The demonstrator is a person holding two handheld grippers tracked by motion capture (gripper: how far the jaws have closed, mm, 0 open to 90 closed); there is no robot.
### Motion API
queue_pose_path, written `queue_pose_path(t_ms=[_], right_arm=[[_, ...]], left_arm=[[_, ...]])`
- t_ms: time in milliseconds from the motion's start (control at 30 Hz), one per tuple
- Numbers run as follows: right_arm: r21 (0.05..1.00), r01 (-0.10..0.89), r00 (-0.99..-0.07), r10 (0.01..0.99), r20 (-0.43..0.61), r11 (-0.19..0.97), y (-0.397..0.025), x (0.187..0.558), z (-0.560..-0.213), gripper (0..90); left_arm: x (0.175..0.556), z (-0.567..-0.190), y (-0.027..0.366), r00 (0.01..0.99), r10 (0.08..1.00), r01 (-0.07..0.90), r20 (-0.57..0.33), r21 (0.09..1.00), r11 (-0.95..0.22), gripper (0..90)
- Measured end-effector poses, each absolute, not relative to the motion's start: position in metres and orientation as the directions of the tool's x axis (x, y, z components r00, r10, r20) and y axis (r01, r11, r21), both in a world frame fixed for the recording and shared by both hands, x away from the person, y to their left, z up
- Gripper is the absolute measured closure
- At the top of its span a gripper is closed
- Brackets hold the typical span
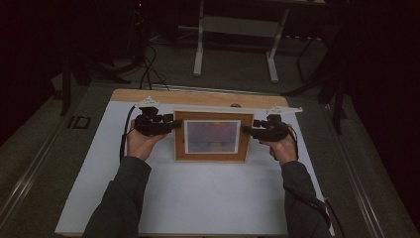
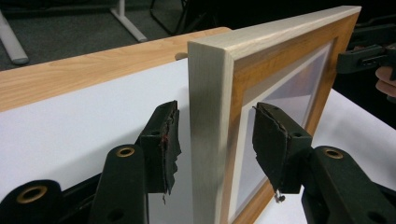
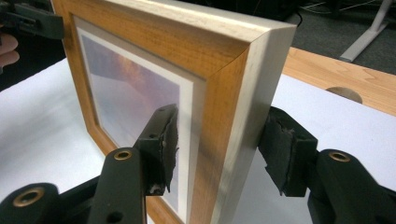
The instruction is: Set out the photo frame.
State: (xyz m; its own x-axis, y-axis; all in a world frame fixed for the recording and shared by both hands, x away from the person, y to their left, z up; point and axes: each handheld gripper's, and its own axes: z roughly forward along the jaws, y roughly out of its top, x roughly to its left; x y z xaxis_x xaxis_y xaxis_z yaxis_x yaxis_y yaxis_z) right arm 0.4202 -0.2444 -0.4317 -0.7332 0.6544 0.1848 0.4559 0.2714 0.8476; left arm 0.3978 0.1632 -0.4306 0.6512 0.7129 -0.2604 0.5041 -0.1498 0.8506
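A wooden picture frame [image 1: 212,136] with a white mat and a dusky picture stands upright on the white sheet [image 1: 198,198]. My left gripper [image 1: 174,124] is at its left edge and my right gripper [image 1: 246,130] at its right edge. In the left gripper view the frame's pale side [image 2: 208,140] sits between the left gripper's [image 2: 215,106] pads with a gap on each side, so it is open. In the right gripper view the right gripper [image 3: 223,112] straddles the frame's other edge [image 3: 243,116], one pad before the glass and one behind, and looks open.
The white sheet covers a wooden table whose far strip [image 1: 198,96] stays bare, with a small round cut-out [image 3: 343,93] in it. Beyond stand white desk legs [image 1: 235,44] and floor cables [image 1: 148,69]. Dark floor surrounds the table.
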Motion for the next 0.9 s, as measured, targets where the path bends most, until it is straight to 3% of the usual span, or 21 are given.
queue_pose_path(t_ms=[900], right_arm=[[0.840, 0.454, -0.736, 0.656, 0.166, 0.297, -0.268, 0.393, -0.437, 53.7]], left_arm=[[0.357, -0.434, 0.198, 0.646, 0.710, 0.532, -0.281, 0.832, -0.155, 56.1]])
